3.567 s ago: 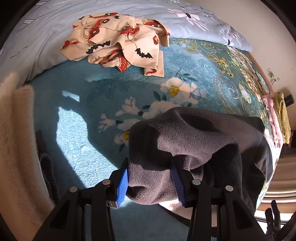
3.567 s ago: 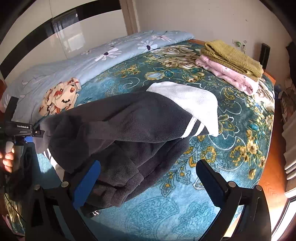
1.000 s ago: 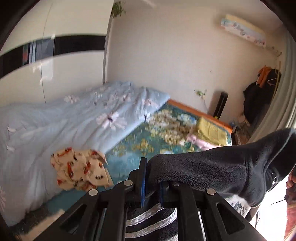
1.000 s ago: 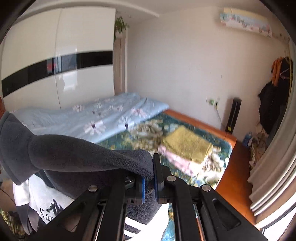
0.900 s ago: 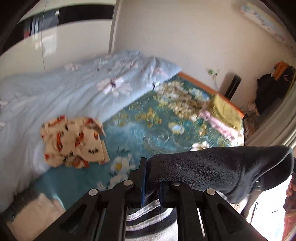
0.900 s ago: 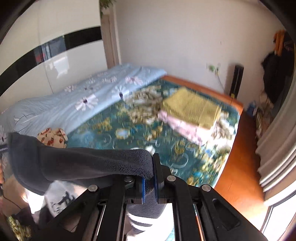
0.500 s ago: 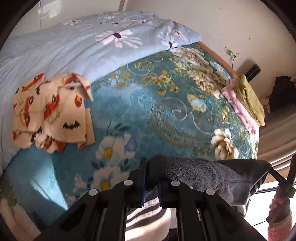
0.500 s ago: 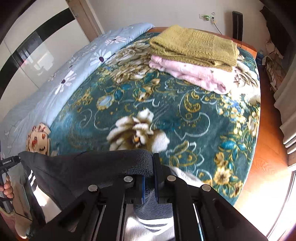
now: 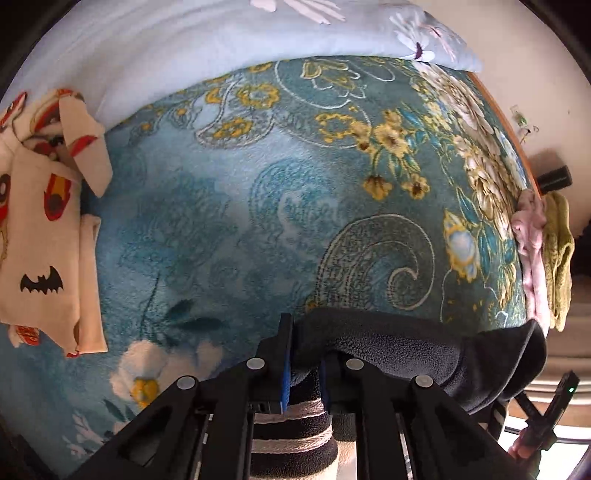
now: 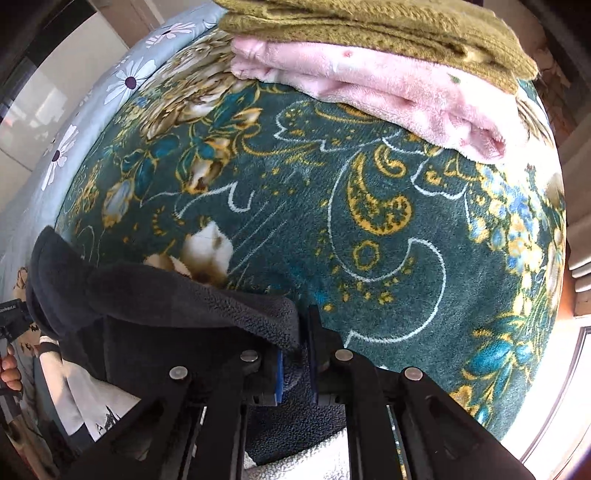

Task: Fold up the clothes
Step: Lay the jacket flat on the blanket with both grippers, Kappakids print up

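A dark grey fleece garment with white stripes hangs stretched between my two grippers, low over the teal floral bedspread. My left gripper is shut on one end of its top edge; the far end runs right toward the other tool. In the right wrist view the same fleece garment stretches left, and my right gripper is shut on its near corner. White striped cloth hangs below both sets of jaws.
A cream printed garment with bats lies crumpled at the left. Folded pink and olive cloths are stacked at the bed's far end. A pale blue duvet lies along the back. A hand holds the other tool.
Both grippers have tipped down from facing the room to facing the bed, and have come much lower and closer to the bedspread, with the fleece still held taut between them.
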Motion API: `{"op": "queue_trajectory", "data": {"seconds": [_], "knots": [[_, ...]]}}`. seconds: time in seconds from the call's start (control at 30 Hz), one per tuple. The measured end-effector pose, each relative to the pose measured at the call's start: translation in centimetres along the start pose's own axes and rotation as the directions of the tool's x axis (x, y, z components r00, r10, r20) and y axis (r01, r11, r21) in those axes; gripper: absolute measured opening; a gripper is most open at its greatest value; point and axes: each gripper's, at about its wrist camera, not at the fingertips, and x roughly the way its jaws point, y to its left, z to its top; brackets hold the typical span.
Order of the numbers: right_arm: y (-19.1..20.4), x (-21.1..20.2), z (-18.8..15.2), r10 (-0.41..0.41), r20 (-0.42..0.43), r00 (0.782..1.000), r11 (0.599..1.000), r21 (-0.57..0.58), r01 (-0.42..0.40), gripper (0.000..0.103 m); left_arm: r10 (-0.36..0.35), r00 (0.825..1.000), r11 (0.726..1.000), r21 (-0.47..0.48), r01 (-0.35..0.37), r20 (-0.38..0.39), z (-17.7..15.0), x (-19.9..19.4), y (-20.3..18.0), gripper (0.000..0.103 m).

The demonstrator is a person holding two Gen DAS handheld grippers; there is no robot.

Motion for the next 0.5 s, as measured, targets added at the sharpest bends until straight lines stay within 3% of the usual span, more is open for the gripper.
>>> {"op": "queue_trajectory", "data": {"seconds": [0.1,0.17,0.2,0.27,0.3,0.4,0.5], "knots": [[-0.9,0.1,0.0,0.032,0.0,0.999,0.998,0.045,-0.032,0.023,-0.054,0.998,0.993,-0.111,0.05,-0.032,0.5,0.5,1.3,0.026],[-0.7,-0.5,-0.3,0.036,0.011,0.999,0.999,0.024,-0.036,0.026,-0.067,0.998,0.996,-0.064,0.066,-0.019,-0.2,-0.6,0.6,0.028],[-0.5,-1.1,-0.5,0.038,0.022,0.999,0.999,0.003,-0.038,0.034,-0.073,0.997,0.997,-0.033,0.073,-0.011,-0.6,-1.1,0.2,0.03],[-0.2,-2.6,-1.3,0.04,0.069,0.997,0.999,-0.034,-0.038,0.05,-0.079,0.997,0.997,0.028,0.078,0.017,-1.7,-2.6,-0.5,0.062],[-0.1,-3.5,-1.7,0.041,0.096,0.995,0.998,-0.051,-0.037,0.055,-0.077,0.996,0.996,0.057,0.074,0.042,-2.6,-3.6,-0.7,0.066],[-0.3,-6.4,-4.1,0.058,0.17,0.984,0.998,-0.041,-0.052,0.055,-0.061,0.992,0.994,0.097,0.051,0.11,-5.9,-6.1,-0.6,0.066],[-0.6,-8.5,-8.2,0.077,0.212,0.974,0.996,0.026,-0.085,0.057,-0.059,0.989,0.996,0.079,0.049,0.133,-9.7,-6.9,0.6,0.067]]}}
